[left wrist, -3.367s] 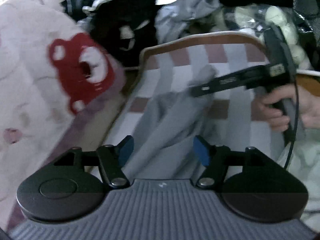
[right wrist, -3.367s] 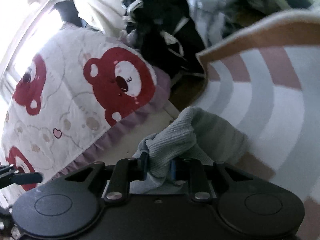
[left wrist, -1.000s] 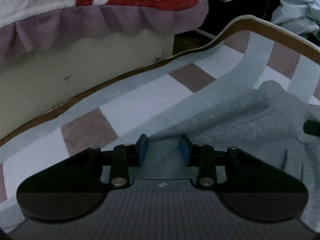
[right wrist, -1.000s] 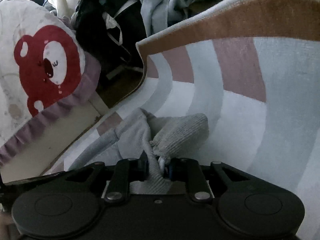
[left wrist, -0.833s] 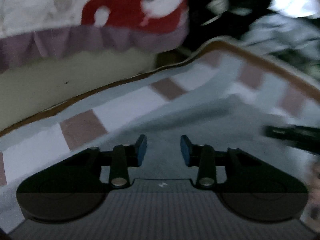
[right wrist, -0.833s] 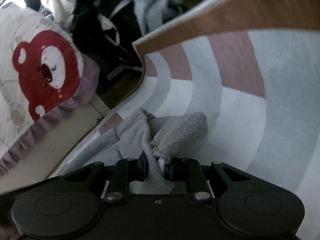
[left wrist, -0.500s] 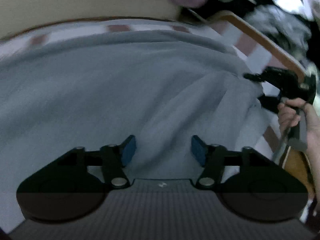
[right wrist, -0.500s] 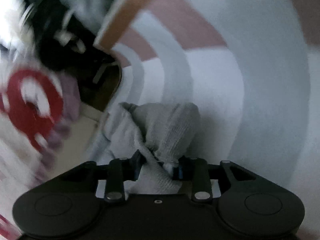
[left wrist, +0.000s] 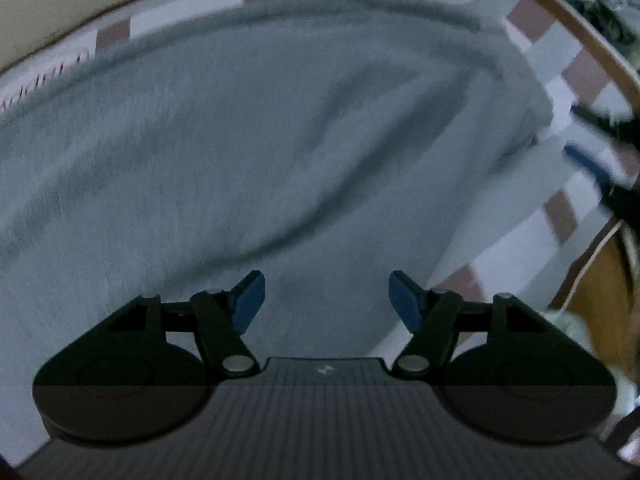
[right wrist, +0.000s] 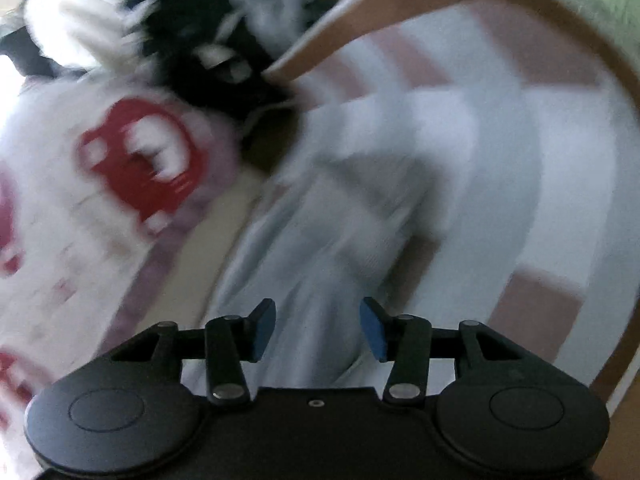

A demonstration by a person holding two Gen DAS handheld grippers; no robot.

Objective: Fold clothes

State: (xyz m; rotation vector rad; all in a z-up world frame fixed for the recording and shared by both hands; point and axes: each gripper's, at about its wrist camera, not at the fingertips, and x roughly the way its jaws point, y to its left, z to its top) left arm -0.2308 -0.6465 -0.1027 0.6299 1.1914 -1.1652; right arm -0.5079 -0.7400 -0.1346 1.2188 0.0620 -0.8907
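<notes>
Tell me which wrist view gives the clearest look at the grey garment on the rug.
The left wrist view: the grey garment fills most of the picture, spread across the checked rug with its edge and creases readable. The right wrist view shows only a motion-blurred bunched part of it ahead of the gripper.

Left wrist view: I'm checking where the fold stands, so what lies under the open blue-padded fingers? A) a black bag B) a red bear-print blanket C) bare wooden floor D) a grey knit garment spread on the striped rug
D: the grey knit garment lies spread flat over the striped rug, filling the view beneath the left gripper, whose pads grip nothing.
</notes>
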